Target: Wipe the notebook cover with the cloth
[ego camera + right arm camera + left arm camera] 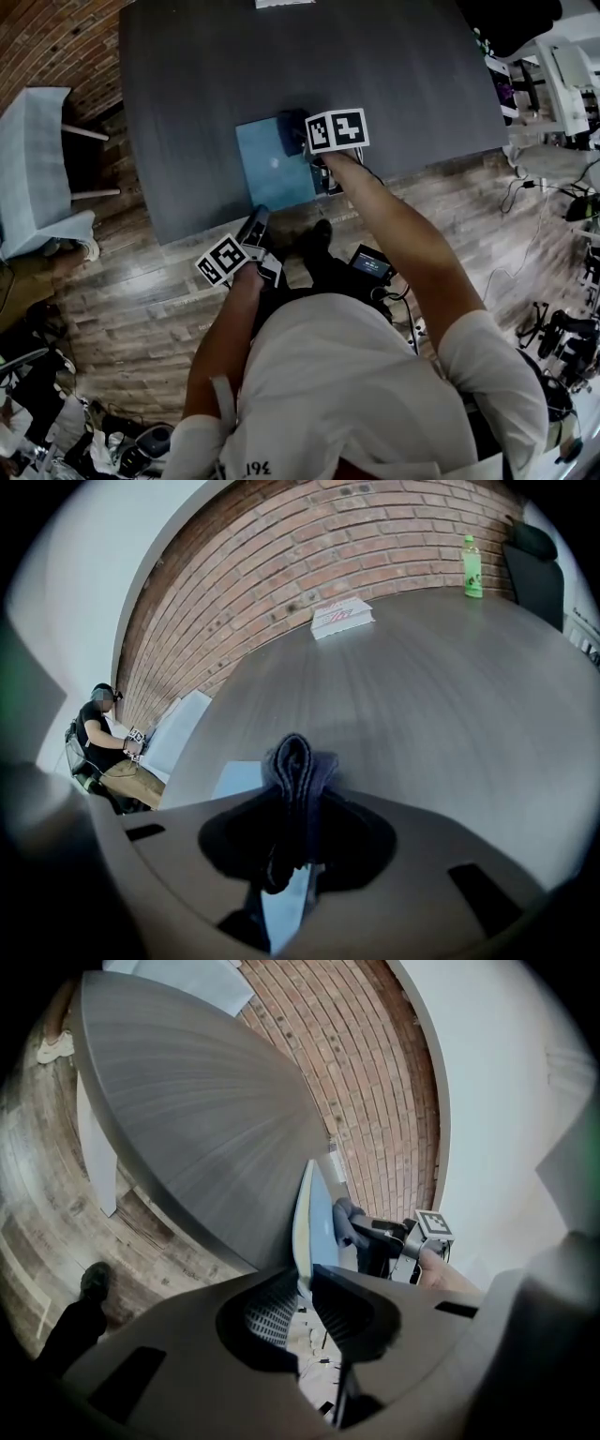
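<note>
A light blue notebook (272, 167) lies on the dark grey table (197, 84) near its front edge. My left gripper (257, 217) is shut on the notebook's near edge; in the left gripper view the notebook (316, 1215) stands edge-on between the jaws of my left gripper (303, 1288). My right gripper (306, 141) is shut on a dark cloth (292, 129) over the notebook's far right corner. In the right gripper view the folded cloth (295, 761) sticks out of my right gripper (298, 841), with the notebook (238, 778) just under it.
A white flat box (342, 617) and a green bottle (472, 566) stand far across the table. A black chair (534, 546) is behind the bottle. A seated person (105, 742) is off to the left. A pale table (33, 169) stands left of mine, with cables and gear (562, 337) on the floor to the right.
</note>
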### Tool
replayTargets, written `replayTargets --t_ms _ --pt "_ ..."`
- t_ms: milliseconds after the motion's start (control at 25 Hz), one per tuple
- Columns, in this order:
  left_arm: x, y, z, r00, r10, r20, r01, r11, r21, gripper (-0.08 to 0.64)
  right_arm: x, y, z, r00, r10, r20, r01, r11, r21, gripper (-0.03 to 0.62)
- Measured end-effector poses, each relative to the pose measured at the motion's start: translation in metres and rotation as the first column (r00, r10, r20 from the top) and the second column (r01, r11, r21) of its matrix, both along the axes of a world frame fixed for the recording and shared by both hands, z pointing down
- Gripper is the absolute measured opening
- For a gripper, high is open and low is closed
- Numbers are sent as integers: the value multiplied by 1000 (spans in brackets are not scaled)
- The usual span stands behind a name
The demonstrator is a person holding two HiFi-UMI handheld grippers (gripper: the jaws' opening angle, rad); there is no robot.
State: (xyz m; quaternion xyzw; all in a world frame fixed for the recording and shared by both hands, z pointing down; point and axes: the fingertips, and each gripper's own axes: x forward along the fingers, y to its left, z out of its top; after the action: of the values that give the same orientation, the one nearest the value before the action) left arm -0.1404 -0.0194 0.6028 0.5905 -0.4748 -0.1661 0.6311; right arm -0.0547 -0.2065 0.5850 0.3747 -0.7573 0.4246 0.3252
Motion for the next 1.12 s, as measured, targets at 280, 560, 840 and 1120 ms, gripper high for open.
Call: replayTargets --t_ms 280,560,840,1120 --pt "11 2 -1 999 46 -23 -45 999 28 54 40 -5 -4 994 23 -104 -18 998 53 106" --pt "20 2 -8 992 128 -22 -126 989 77 139 32 -1 -30 998 19 -64 -13 994 104 106" --pt "23 1 -12 988 150 -33 -146 984 103 173 -25 33 -37 996 -87 35 85 994 71 106" --pt "23 0 -12 987 160 -33 -155 981 113 178 -88 68 -28 976 -161 149 166 986 -23 106"
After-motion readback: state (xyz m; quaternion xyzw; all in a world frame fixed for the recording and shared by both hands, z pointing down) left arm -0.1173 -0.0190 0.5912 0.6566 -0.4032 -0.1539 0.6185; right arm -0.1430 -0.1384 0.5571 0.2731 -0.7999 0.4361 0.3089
